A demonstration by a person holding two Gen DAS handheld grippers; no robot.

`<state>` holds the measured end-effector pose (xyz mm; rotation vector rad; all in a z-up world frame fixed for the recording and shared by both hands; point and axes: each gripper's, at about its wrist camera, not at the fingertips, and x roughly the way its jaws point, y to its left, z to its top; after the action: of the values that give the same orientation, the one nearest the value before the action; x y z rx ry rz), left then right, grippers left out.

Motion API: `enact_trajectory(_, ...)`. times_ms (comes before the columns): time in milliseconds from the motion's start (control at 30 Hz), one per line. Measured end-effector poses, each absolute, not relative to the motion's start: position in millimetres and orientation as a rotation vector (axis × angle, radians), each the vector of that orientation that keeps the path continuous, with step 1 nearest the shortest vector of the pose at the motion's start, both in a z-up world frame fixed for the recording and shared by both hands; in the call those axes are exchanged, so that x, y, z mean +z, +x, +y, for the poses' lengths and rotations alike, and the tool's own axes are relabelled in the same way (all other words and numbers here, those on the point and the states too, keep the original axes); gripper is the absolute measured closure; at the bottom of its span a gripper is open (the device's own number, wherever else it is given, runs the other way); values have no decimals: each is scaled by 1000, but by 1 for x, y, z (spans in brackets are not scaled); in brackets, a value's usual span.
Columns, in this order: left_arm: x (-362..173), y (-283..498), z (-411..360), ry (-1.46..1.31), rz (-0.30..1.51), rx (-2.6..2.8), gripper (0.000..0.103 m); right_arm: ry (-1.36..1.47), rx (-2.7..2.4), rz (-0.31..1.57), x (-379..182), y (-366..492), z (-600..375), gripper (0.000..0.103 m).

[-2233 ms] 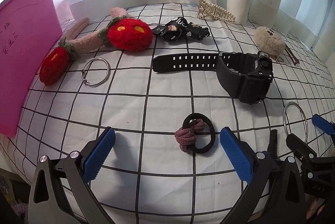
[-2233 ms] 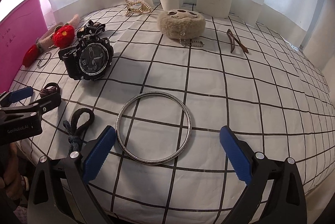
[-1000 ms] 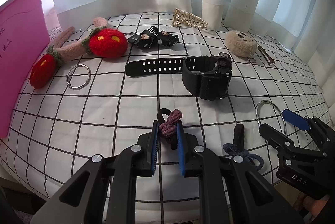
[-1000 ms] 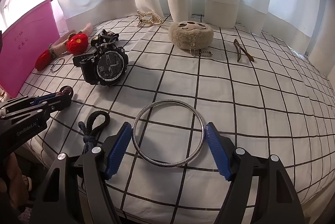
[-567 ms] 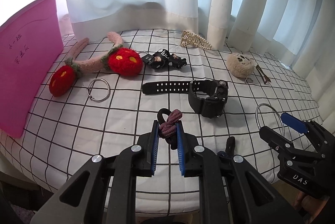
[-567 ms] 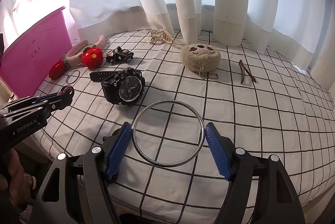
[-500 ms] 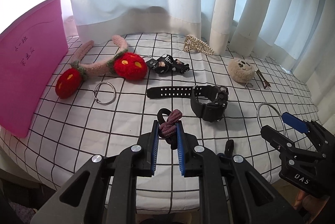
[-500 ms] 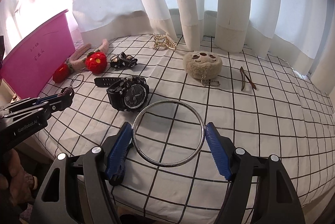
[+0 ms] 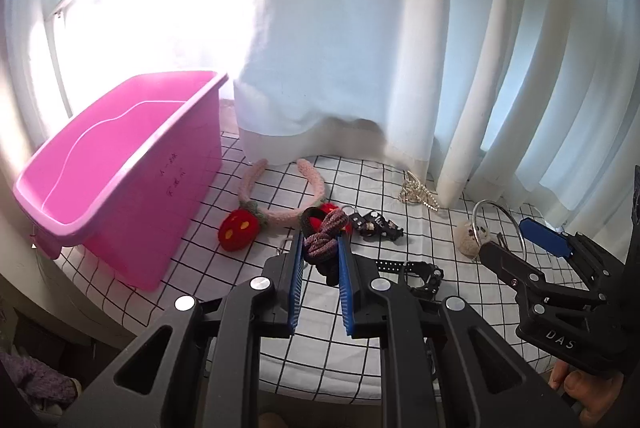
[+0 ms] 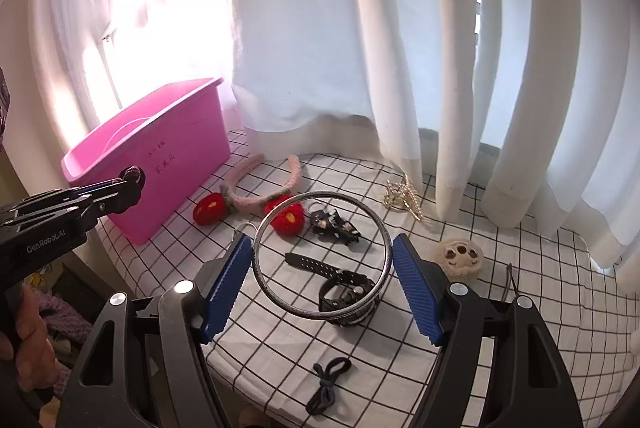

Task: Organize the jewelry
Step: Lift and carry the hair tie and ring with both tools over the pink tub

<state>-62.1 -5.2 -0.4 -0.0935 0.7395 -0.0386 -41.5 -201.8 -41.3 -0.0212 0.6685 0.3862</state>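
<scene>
My left gripper [image 9: 319, 248] is shut on a knotted mauve and black hair tie [image 9: 322, 237], held high above the checked table. My right gripper [image 10: 322, 254] is shut on a large silver bangle [image 10: 320, 311], also lifted; it shows at the right of the left wrist view [image 9: 478, 215]. The left gripper appears at the left of the right wrist view [image 10: 134, 182]. A pink bin [image 9: 120, 164] stands at the table's left end; it also shows in the right wrist view [image 10: 160, 152].
On the checked table [image 10: 540, 268] lie a black watch [image 10: 346, 290], a pink headband with red strawberries [image 10: 286, 216], a black clip [image 10: 334, 222], a gold hair clip [image 10: 402, 202], a beige plush charm [image 10: 460, 256], a dark cord loop [image 10: 328, 384]. White curtains hang behind.
Both grippers have risen well above the table with their items, and the view has swung left so the pink bin's open top shows.
</scene>
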Motion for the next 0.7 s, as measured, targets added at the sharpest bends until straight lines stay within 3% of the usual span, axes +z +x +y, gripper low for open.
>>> enact_trajectory(400,49,-33,118,-181,669,195,87,-67,672,576,28,40,-63,33)
enact_trajectory(700,41,20,225,-292,699,310,87,-168,832,621,43,128,73,33)
